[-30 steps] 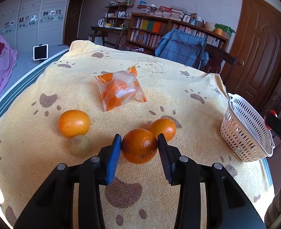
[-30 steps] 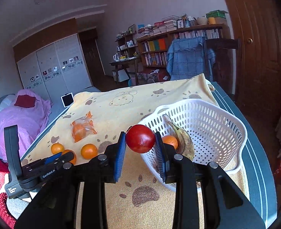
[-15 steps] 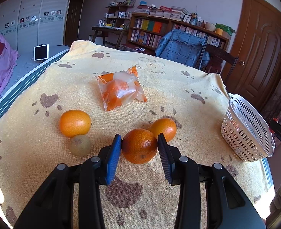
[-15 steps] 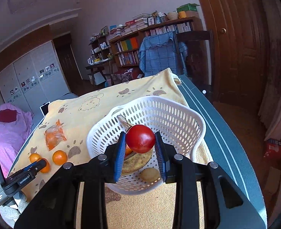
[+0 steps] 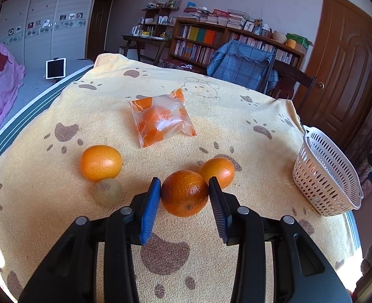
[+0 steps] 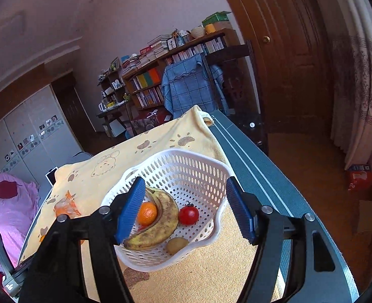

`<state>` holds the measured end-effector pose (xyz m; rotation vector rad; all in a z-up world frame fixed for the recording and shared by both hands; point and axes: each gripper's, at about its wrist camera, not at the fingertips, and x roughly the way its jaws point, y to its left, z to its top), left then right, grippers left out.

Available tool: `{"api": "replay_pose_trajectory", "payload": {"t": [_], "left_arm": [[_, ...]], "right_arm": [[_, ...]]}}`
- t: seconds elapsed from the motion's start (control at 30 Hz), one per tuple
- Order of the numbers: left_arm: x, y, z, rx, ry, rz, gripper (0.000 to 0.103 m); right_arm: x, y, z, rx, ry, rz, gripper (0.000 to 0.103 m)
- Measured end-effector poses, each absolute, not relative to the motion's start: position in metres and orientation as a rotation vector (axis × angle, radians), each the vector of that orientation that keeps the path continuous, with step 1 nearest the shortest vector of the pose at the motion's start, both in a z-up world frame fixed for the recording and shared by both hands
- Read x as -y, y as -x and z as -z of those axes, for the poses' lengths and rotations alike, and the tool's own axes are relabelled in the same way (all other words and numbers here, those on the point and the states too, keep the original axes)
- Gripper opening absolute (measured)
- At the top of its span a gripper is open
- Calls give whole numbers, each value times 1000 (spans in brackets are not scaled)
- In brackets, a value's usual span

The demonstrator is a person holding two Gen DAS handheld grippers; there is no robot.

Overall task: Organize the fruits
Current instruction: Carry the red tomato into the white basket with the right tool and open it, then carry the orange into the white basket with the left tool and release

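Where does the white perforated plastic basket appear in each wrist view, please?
Left wrist view: the white perforated plastic basket stands at the far right, on the edge of the yellow paw-print blanket.
Right wrist view: lower centre, holding fruit.
Shared landmark: blue checked cloth over the chair.

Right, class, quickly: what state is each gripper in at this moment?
Left gripper: shut on the dark orange.
Right gripper: open, jaws just opened, nothing between them; the tomato lies in the basket.

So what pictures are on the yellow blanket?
The blanket has brown paw prints and an outlined bear drawing; the left wrist view shows it best.
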<state>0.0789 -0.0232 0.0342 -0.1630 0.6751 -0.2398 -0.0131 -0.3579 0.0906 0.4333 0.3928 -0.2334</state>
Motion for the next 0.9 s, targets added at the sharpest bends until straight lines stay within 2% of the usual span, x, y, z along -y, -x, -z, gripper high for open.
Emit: {"api": "replay_pose_trajectory", "payload": {"t": [0.13,0.9], "left_arm": [[27,-76,-38,-675,163,239,40],[156,-67,-85,-625,25,489,40]], "right_arm": [[368,15,-90,-387,-469,278,72],[374,14,-83,-386,-528,306,74]]}}
